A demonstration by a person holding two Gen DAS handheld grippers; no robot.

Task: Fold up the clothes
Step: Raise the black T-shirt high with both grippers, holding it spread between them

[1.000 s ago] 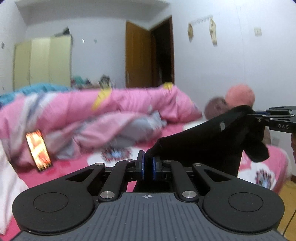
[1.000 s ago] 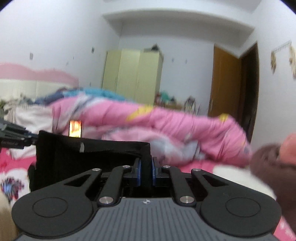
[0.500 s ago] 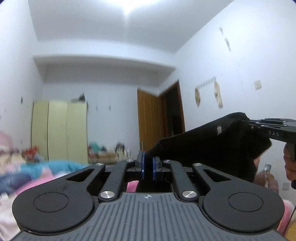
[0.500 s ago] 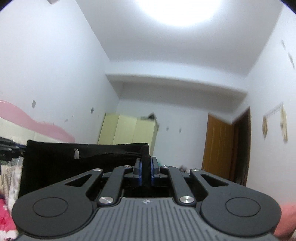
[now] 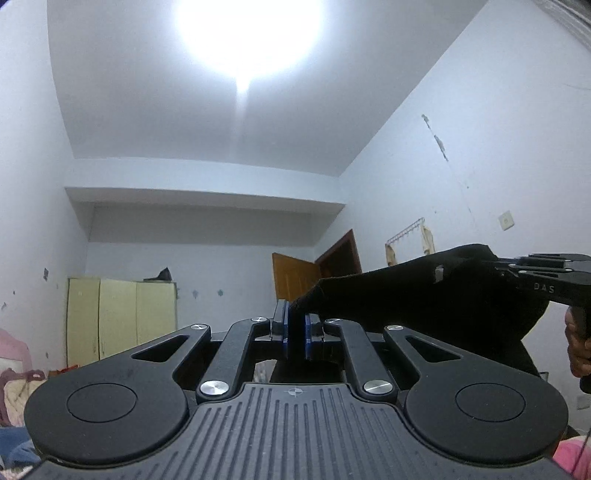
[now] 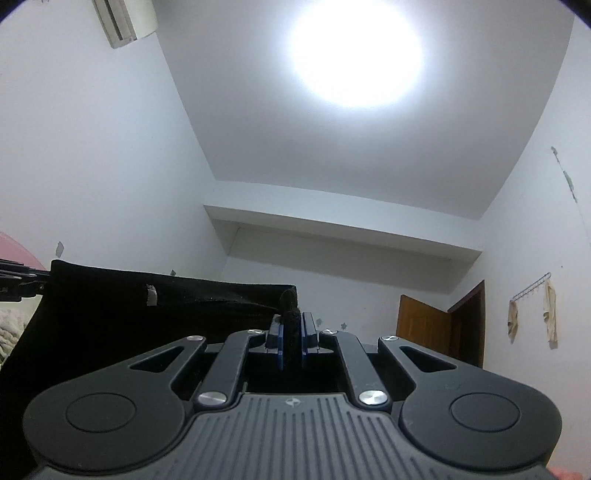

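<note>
both cameras tilted up toward ceiling; bright ceiling light washes out the top of each view.

left gripper: blue pads pinched tight on a corner of the black garment. the cloth runs from there up and to the right, its top edge taut, to the right gripper, which enters from the right edge and bites the far corner. a hand shows under that gripper at the frame edge. a small pale tag sits on the cloth near the right-hand corner.

right wrist view: right gripper clamped on a bunched corner of the black garment, fabric poking up between the pads. the cloth spreads leftward as a broad dark panel, upper hem nearly straight, to the left gripper at the left edge. garment hangs in the air between the two claws, the lower part hidden behind the gripper bodies.

background: yellow-green wardrobe on the far wall, brown door ajar, wall hooks with pale cloths, air conditioner high on the left wall. pink bedding low at left.
</note>
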